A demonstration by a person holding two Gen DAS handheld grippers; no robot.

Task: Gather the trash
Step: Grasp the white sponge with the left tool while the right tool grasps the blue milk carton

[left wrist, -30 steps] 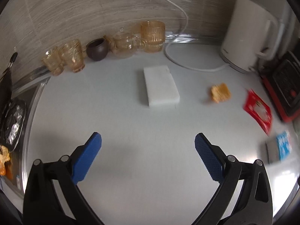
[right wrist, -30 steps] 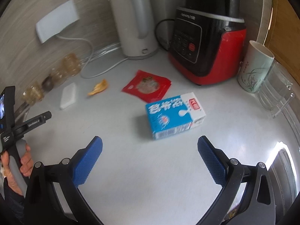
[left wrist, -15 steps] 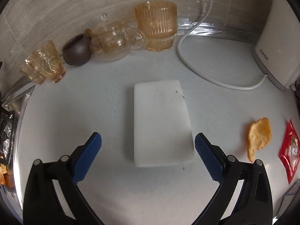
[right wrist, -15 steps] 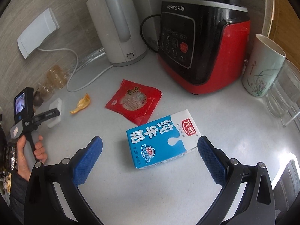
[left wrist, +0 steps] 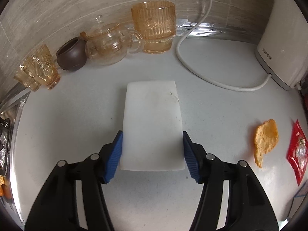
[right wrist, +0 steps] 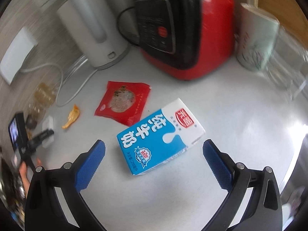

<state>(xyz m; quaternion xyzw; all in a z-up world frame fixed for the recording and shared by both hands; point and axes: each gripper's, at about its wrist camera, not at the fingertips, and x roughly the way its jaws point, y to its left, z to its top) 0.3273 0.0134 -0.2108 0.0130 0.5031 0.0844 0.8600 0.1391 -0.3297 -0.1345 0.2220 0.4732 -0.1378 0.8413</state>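
Note:
A white foam block [left wrist: 152,123] lies flat on the pale counter [left wrist: 77,119]. My left gripper [left wrist: 152,132] straddles its near end; the jaws are closing, and both blue pads touch its long sides. In the right wrist view a blue and white milk carton [right wrist: 159,136] lies on its side just ahead of my right gripper [right wrist: 153,142]. That gripper is open, with its pads wide of the carton. A red snack packet [right wrist: 123,102] [left wrist: 296,152] and an orange chip [right wrist: 71,116] [left wrist: 266,140] lie between the block and the carton.
Along the wall stand an amber glass mug [left wrist: 154,27], a glass teapot [left wrist: 111,44], a brown pot [left wrist: 72,56] and small amber glasses [left wrist: 42,67]. A white kettle [right wrist: 92,27] with its cord [left wrist: 192,65], a red and black appliance [right wrist: 182,28] and a mug [right wrist: 256,38] stand behind the trash.
The left gripper came forward and down over the white block, then its jaws narrowed onto the block's sides. The right gripper rolled and sank closer to the milk carton.

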